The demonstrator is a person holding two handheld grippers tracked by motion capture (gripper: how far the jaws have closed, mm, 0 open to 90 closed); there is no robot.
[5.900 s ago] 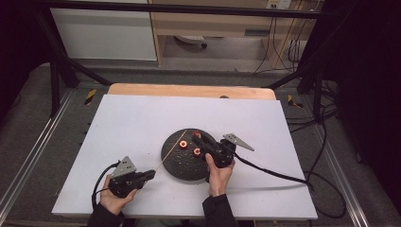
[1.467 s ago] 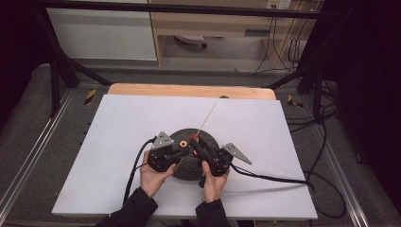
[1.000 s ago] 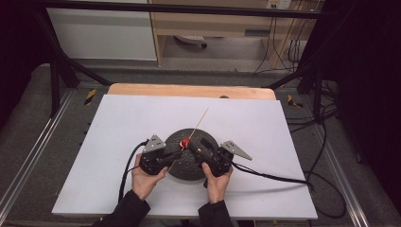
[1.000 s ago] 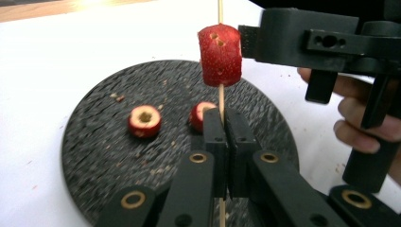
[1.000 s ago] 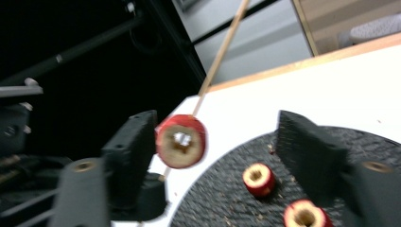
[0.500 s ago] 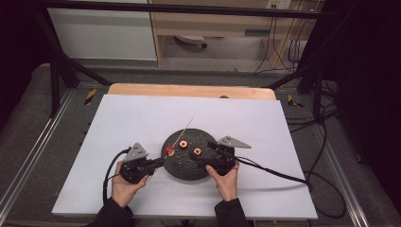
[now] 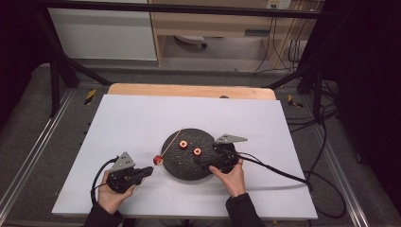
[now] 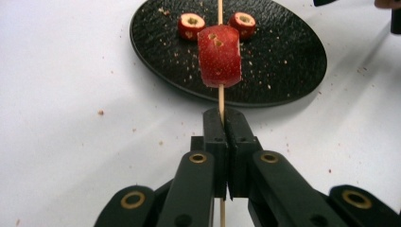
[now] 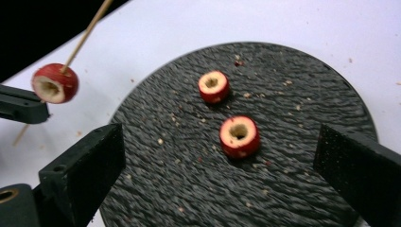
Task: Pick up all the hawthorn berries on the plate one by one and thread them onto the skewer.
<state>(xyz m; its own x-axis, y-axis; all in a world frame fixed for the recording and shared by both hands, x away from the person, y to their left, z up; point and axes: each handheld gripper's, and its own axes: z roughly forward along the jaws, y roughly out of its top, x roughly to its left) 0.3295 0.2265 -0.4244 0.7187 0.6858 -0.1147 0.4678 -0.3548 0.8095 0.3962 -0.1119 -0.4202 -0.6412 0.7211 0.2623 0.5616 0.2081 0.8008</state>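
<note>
We have one cored red fruit piece (image 8: 219,56) threaded on the skewer (image 8: 220,97), sitting a little way up from the left gripper (image 8: 222,124), whose jaws are clamped tight on the stick just below it. In the high view that skewer (image 7: 171,143) slants from the left gripper (image 7: 147,171), off the plate's left edge, up across the plate (image 7: 187,165), with the threaded piece (image 7: 158,160) hanging just outside the rim.

Two more cored pieces lie loose near the middle of the plate, side by side but apart: the nearer one (image 9: 239,136) sits between the right gripper's (image 9: 222,177) jaws, the farther (image 9: 213,86) just beyond. Those jaws have just been opening and now stand wide, pressing on nothing.

By our reckoning the job is about a third done: one piece on the stick, two left to pick up and thread. Crumbs speckle the plate and the white table (image 7: 118,123) around it.
</note>
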